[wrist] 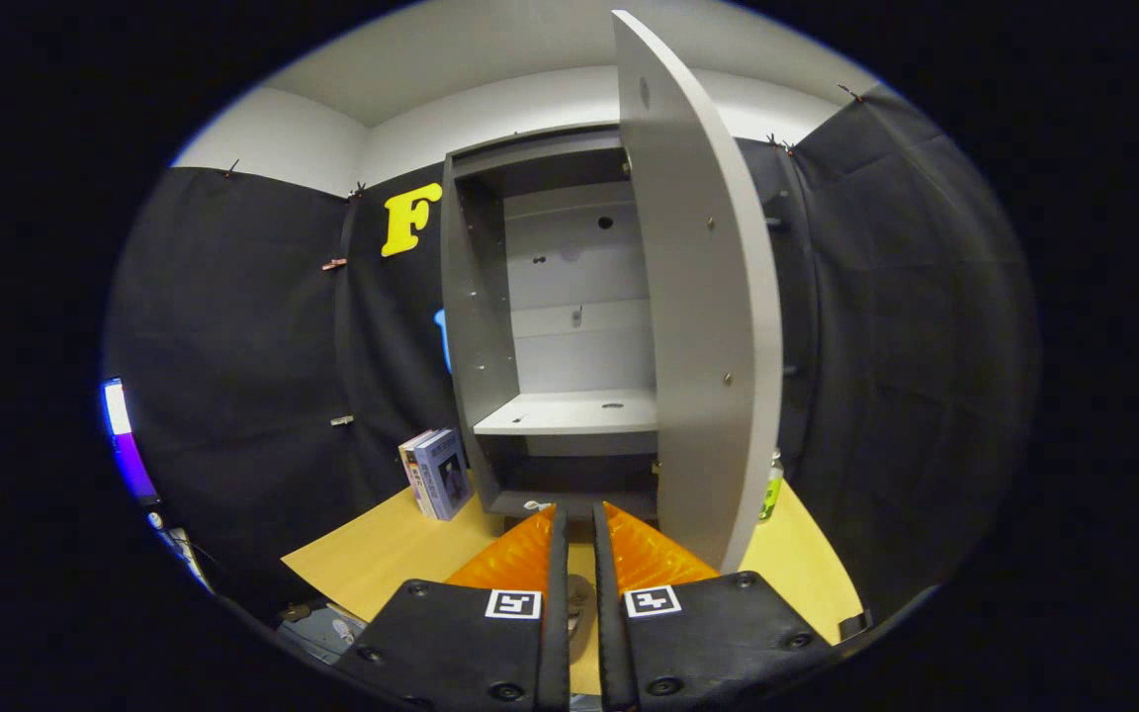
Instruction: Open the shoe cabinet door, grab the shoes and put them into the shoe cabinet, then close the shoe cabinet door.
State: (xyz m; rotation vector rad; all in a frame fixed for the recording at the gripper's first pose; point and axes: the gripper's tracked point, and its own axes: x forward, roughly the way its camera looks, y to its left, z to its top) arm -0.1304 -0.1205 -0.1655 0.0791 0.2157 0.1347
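Facing the open shoe cabinet (569, 326), tongs (575, 516) nearly closed, holding nothing

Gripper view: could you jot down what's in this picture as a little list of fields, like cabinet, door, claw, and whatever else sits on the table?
cabinet: grey shoe cabinet standing on the table, just ahead of the claw
door: door swung open, its edge toward the camera
shelf: one shelf inside, nothing on it
claw: claw nearly closed, a narrow gap between its fingers, nothing held
books: books upright beside the cabinet
bottle: bottle partly hidden behind the door
shoes: none seen in the cabinet
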